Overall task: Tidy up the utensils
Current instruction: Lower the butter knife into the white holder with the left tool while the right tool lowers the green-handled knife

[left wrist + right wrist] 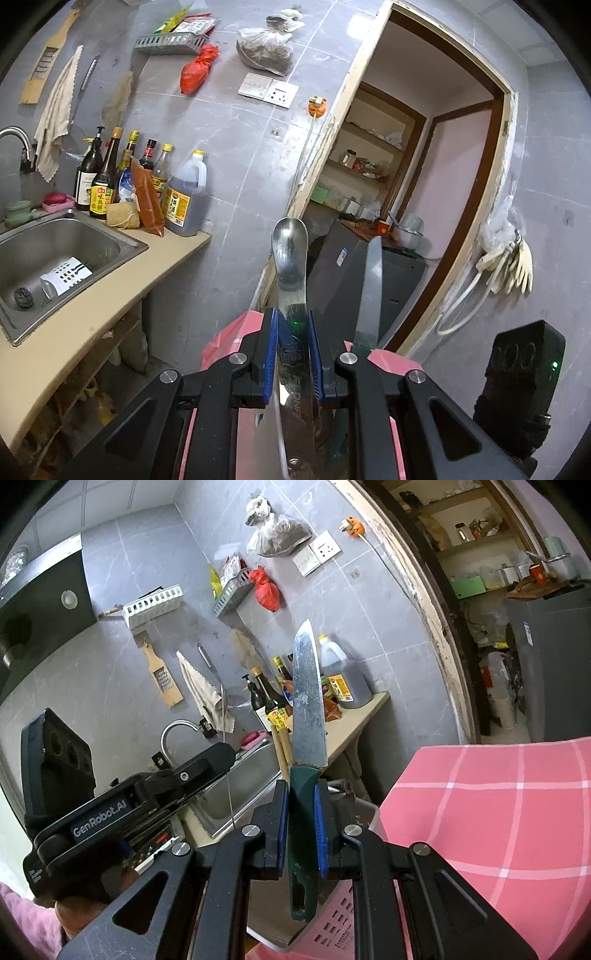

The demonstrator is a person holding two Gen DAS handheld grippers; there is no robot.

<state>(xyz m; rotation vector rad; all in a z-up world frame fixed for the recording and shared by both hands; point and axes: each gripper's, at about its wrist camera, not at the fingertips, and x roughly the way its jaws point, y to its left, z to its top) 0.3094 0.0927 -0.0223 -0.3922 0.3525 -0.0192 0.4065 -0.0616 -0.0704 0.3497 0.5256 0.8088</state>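
In the left wrist view my left gripper (292, 326) is shut on the handle of a steel spoon (289, 243), whose bowl points up and away. The knife blade (371, 288) rises just right of it. In the right wrist view my right gripper (302, 792) is shut on the green handle (303, 830) of a kitchen knife, with its blade (308, 701) pointing upward. A white perforated utensil holder (66, 275) lies on its side in the steel sink (110, 236). A pink slotted basket (332, 923) sits below the right gripper.
Sauce and oil bottles (147, 177) crowd the beige counter (173, 254) behind the sink. A pink checked cloth (498, 830) covers a surface at right. Two wooden sticks (281, 749) stand near the knife. An open doorway (424, 184) leads to shelves. The left gripper's housing (110, 819) is at left.
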